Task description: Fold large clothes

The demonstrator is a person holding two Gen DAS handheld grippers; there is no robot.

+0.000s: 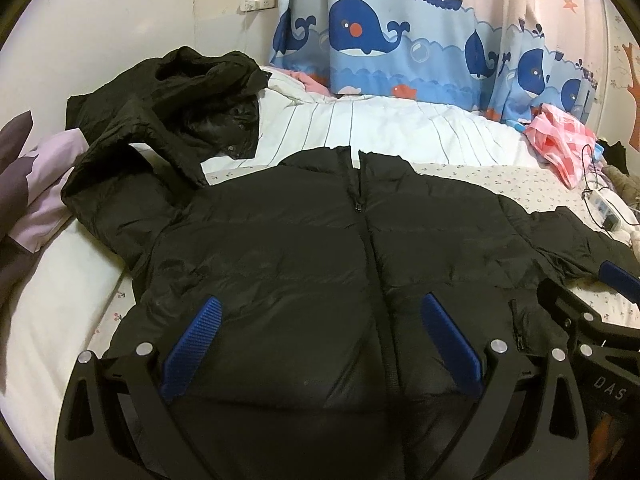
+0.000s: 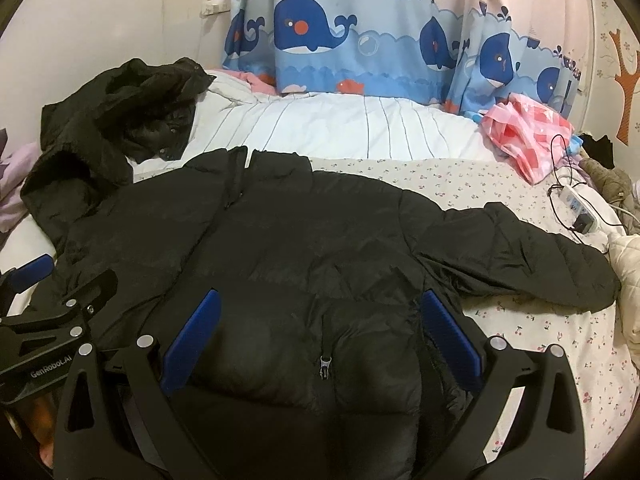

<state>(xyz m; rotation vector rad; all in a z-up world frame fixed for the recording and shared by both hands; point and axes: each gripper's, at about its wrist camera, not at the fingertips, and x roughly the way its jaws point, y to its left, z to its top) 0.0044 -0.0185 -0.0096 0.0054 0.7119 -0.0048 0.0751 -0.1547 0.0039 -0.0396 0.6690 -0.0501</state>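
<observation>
A large black puffer jacket point(image 1: 304, 256) lies flat, front up and zipped, on the bed; it also shows in the right wrist view point(image 2: 304, 240). Its right sleeve point(image 2: 532, 256) stretches out sideways, and its left sleeve point(image 1: 116, 216) runs up toward the pillows. My left gripper point(image 1: 320, 320) is open and empty, hovering over the jacket's lower front by the zipper. My right gripper point(image 2: 320, 320) is open and empty over the jacket's lower right part near a pocket zip point(image 2: 325, 364). Each gripper shows at the edge of the other's view.
A second crumpled black coat point(image 1: 180, 108) lies at the back left on a white striped duvet point(image 1: 380, 128). A pink checked bag point(image 2: 528, 136) and a power strip with cables point(image 2: 576, 204) lie at the right. Purple pillows point(image 1: 36, 184) lie at the left. The whale curtain point(image 1: 400, 40) hangs behind.
</observation>
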